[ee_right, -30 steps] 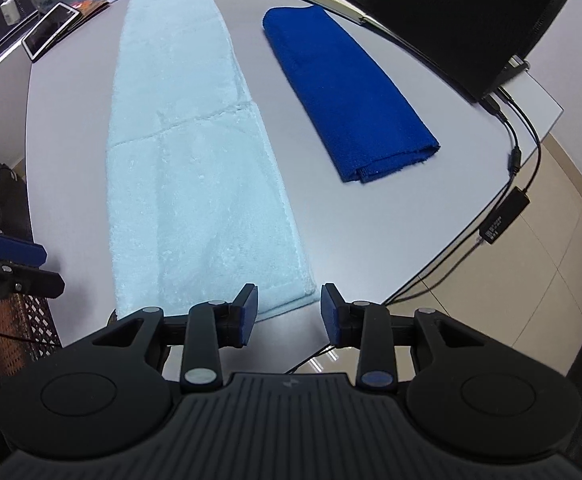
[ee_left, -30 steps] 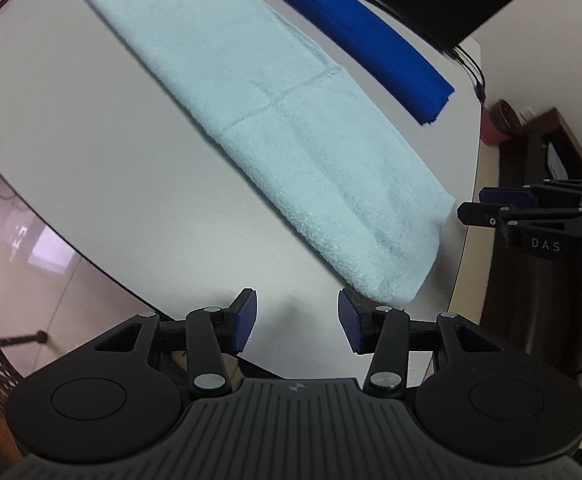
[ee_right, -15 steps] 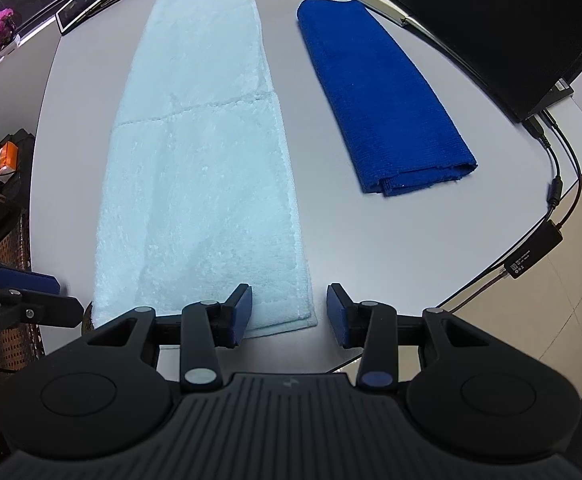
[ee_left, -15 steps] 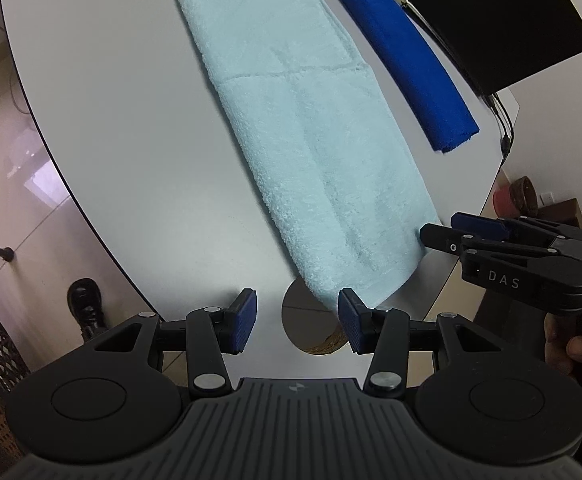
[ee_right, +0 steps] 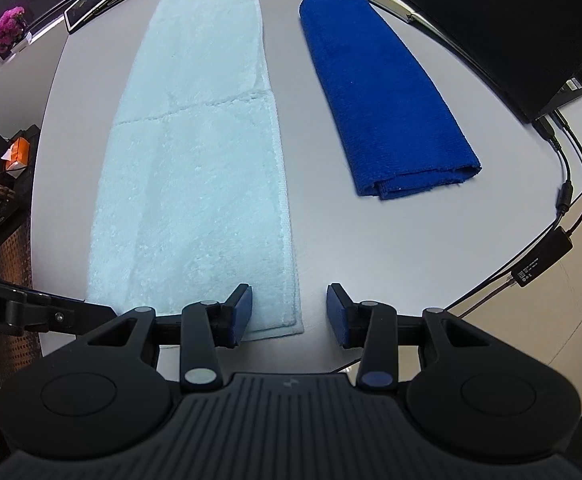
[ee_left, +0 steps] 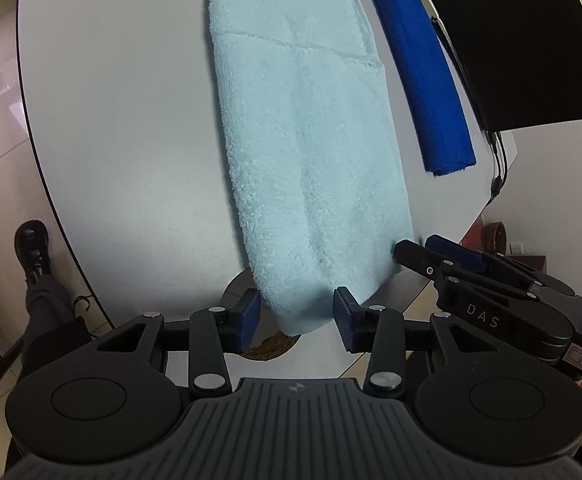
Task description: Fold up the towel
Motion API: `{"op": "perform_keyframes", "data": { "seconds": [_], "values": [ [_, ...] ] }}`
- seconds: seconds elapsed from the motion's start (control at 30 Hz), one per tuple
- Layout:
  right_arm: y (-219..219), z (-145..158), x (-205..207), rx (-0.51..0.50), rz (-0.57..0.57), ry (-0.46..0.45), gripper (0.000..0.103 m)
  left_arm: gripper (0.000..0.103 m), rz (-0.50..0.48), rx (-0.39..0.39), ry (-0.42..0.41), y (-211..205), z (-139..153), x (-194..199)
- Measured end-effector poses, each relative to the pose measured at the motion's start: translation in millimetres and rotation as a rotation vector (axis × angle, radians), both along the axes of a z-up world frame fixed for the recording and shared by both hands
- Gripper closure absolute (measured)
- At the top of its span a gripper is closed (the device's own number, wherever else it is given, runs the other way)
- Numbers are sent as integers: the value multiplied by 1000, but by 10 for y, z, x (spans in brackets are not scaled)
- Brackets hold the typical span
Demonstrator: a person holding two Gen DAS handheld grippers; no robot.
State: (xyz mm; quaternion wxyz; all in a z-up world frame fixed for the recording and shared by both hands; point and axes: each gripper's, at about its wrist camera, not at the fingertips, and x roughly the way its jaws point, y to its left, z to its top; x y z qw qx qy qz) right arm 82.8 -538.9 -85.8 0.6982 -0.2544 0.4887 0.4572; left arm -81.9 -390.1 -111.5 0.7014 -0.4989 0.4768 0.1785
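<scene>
A long light-blue towel point(ee_left: 311, 140) lies flat along the grey table point(ee_left: 111, 120), its near end at the front edge. My left gripper point(ee_left: 297, 320) straddles the near left corner; its jaws are closing, with the cloth between the pads and gaps still showing. My right gripper point(ee_right: 289, 316) stands open over the near right corner of the towel point(ee_right: 195, 160), its left pad above the hem and its right pad above bare table. In the left wrist view the right gripper point(ee_left: 415, 246) sits just beside the towel's edge.
A folded dark-blue towel point(ee_right: 383, 96) lies to the right of the light one. Behind it stands a black monitor point(ee_left: 511, 40), with cables point(ee_right: 563, 184) and an adapter point(ee_right: 539, 256) hanging off the edge. A tablet point(ee_right: 91, 4) and flowers point(ee_right: 7, 28) sit far left. A person's shoe point(ee_left: 31, 248) is on the floor.
The left gripper rolled and dropped toward the towel's near end, which now sits between its pads. The right gripper's jaws widened and came down over the near right corner.
</scene>
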Motion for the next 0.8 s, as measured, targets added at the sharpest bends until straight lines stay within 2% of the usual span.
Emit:
{"op": "perform_keyframes", "data": {
  "seconds": [0.27, 0.37, 0.5, 0.6, 0.8],
  "values": [
    [-70, 4, 54, 7, -10, 16, 61, 60, 36, -38, 9, 16, -141, 23],
    [-100, 4, 59, 8, -20, 20, 61, 74, 32, -37, -6, 11, -160, 31],
    [-146, 23, 60, 15, -36, 24, 61, 87, 13, -13, -24, -2, -119, 31],
    [-183, 36, 53, 26, -49, 42, 61, 92, -2, 1, -34, 2, -66, -5],
    [-231, 34, 19, 42, -73, 85, 61, 92, -15, -16, -18, 5, -27, -82]
  ]
}}
